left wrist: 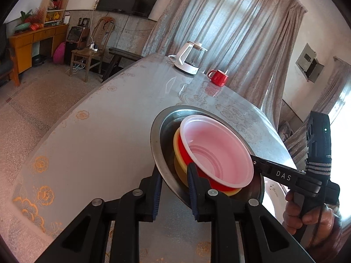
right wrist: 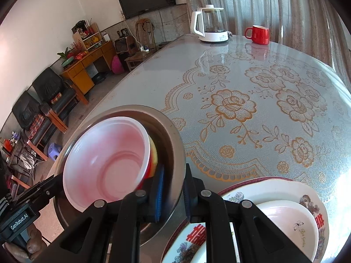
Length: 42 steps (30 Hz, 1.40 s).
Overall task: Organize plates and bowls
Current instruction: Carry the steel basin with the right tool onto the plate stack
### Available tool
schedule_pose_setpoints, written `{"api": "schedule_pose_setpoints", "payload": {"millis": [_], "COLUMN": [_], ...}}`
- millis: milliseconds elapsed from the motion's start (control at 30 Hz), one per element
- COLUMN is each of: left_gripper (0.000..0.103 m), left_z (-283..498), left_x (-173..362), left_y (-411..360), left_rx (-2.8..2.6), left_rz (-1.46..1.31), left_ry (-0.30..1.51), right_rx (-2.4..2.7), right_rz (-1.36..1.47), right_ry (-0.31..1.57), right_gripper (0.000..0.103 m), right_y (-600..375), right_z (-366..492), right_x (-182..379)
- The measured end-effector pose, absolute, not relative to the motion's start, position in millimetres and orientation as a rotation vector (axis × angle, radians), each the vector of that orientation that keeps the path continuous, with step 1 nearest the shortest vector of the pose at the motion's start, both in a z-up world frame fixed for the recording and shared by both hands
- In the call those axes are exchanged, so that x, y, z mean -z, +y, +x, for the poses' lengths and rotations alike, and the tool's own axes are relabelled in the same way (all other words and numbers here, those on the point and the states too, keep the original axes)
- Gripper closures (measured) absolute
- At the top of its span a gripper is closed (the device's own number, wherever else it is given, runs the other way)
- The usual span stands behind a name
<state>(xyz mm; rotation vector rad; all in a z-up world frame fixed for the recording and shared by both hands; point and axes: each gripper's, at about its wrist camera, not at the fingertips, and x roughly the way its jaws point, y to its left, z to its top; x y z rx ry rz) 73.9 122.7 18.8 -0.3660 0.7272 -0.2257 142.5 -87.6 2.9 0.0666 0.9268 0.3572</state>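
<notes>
Lace-patterned table (left wrist: pixel 92 131) carrying a two-handed lift of a steel basin.
Left wrist view: left gripper (left wrist: pixel 174 188) clamps the near rim of the steel basin (left wrist: pixel 156 144) holding the red bowl (left wrist: pixel 217 151). Right wrist view: right gripper (right wrist: pixel 173 195) clamps the opposite rim, so the basin spans both hands; the decorated plate (right wrist: pixel 274 186) lies just right.

We are seeing a red bowl (left wrist: pixel 217 151) lined pink, a yellow bowl (left wrist: pixel 178 153) beneath, and a far red mug (left wrist: pixel 218 77).
</notes>
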Motion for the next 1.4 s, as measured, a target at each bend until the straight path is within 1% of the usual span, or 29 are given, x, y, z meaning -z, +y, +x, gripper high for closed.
{"api": "schedule_pose_setpoints", "payload": {"millis": [333, 567, 700, 867, 1067, 1400], "left_gripper": [0.081, 0.080, 0.080, 0.079, 0.079, 0.079], "left_z": [65.3, 61.2, 55.1, 51.9, 49.8, 46.9], "left_x": [-49.2, -53.0, -46.1, -29.7, -19.5, -10.3], "left_y": [72.1, 20.4, -5.9, -27.3, -32.3, -29.5], "left_rx": [0.401, 0.539, 0.592, 0.615, 0.604, 0.595], "left_rz": [-0.309, -0.260, -0.211, -0.179, -0.175, -0.175], "left_ry": [0.696, 0.729, 0.764, 0.827, 0.858, 0.881], "right_rx": [-0.285, -0.179, -0.125, -0.076, -0.069, -0.077], "right_rz": [0.135, 0.166, 0.187, 0.231, 0.260, 0.256], "right_ry": [0.832, 0.787, 0.803, 0.850, 0.882, 0.892], "right_gripper": [0.088, 0.088, 0.088, 0.088, 0.088, 0.088], "right_y": [-143.7, -200.6, -227.4, -249.7, -260.5, -257.9], "right_z": [103.8, 68.5, 51.7, 38.5, 34.8, 33.6], "right_x": [-36.1, -50.8, -42.9, -19.6, -2.5, 5.4]}}
